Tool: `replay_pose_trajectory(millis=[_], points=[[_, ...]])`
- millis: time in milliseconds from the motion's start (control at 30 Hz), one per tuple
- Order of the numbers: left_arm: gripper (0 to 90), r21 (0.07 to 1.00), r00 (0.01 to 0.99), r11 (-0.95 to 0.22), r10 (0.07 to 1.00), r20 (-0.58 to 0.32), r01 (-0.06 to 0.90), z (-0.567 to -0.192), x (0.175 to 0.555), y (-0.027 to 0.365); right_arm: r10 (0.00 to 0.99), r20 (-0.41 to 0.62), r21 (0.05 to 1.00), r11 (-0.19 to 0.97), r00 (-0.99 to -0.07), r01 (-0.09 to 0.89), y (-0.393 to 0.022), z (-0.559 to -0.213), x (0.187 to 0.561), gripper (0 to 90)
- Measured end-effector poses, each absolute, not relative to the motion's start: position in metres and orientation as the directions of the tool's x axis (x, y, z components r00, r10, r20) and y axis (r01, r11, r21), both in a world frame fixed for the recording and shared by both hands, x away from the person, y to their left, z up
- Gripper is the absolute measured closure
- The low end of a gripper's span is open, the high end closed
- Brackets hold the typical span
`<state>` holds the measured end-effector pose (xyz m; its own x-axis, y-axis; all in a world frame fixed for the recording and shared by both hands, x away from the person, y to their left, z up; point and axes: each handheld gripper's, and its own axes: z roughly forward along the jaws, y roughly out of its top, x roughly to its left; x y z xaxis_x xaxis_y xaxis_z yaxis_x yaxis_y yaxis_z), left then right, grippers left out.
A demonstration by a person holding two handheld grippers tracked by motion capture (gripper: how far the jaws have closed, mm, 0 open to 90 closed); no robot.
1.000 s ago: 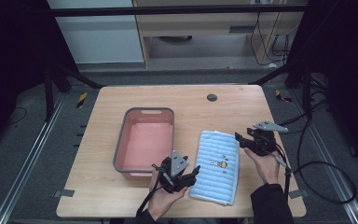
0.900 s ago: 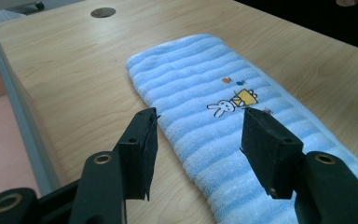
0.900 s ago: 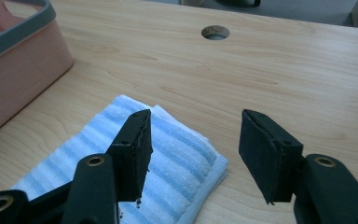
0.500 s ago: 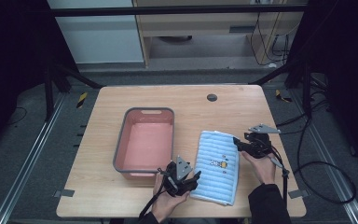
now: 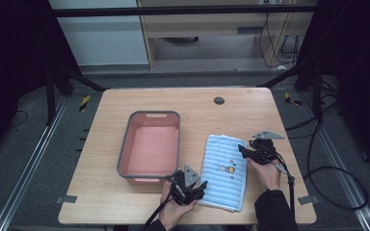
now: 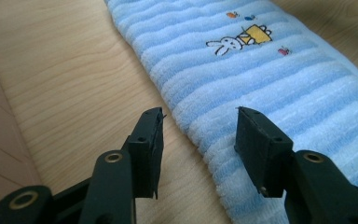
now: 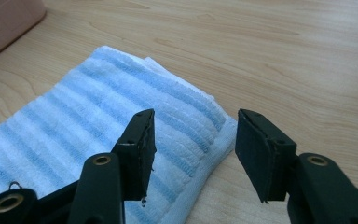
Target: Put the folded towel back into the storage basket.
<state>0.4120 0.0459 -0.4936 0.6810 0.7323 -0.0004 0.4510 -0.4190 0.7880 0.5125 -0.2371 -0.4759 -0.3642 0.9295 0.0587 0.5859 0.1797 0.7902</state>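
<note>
A folded towel [image 5: 225, 172] is seen on the worktop [image 5: 101, 139], long axis running away from the person. Its edges are straddled by both hand-held grippers, left [image 6: 199, 133] near, right [image 7: 191, 142] far, jaws just closing, ungripped.

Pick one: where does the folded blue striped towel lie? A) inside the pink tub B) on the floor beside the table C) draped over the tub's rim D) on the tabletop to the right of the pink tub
D: in the high view the towel lies flat on the wooden table, apart from the pink tub on its left.
</note>
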Motion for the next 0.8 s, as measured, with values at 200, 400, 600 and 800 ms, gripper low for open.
replay_pose_trajectory(millis=[200,400,600,800], points=[[53.3,0.779,0.678,-0.421,0.735,-0.008,0.465,-0.498,0.413,0.044,0.931,0.05,0.778,0.19,-0.361,0.598,-0.235,-0.484,0.517,47.5],[54.8,0.768,0.674,-0.427,0.739,-0.008,0.477,-0.501,0.414,0.044,0.928,0.054,0.761,0.2,-0.367,0.617,-0.231,-0.49,0.52,48.5],[59.1,0.76,0.67,-0.419,0.742,-0.029,0.497,-0.504,0.414,0.042,0.924,0.086,0.746,0.188,-0.373,0.639,-0.23,-0.496,0.522,50.7],[63.1,0.756,0.672,-0.413,0.739,-0.049,0.508,-0.504,0.415,0.042,0.925,0.088,0.737,0.19,-0.37,0.649,-0.23,-0.498,0.523,52.4]])
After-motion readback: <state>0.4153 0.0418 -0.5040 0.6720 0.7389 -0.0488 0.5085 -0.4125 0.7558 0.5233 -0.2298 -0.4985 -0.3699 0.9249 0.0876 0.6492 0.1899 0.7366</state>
